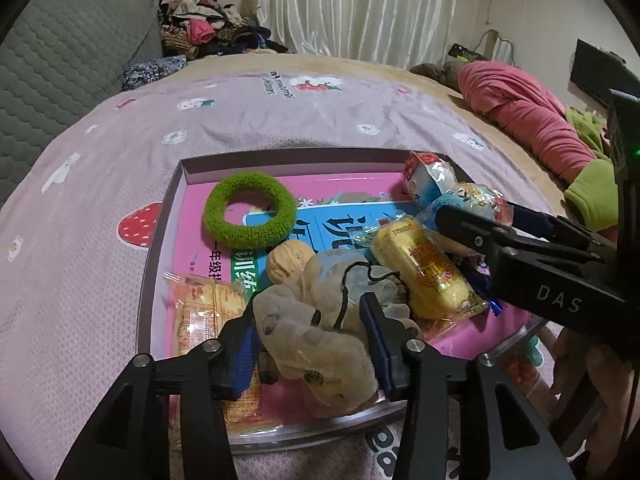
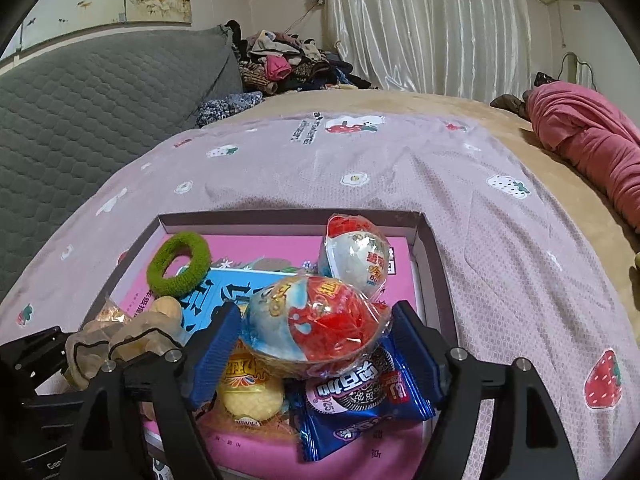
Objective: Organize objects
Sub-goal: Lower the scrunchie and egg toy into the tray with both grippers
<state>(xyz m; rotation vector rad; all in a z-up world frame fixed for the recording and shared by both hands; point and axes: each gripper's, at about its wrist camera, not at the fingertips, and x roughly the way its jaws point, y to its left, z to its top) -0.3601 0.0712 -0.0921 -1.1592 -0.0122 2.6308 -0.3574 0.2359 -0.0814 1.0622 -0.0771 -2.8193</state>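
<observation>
Bed, shallow box — left gripper clamping scrunchie, right gripper clamping toy egg.

A shallow box sits on the bed holding a book, with a ring at its far left, wrapped eggs far right, and snack packets nearer.
</observation>
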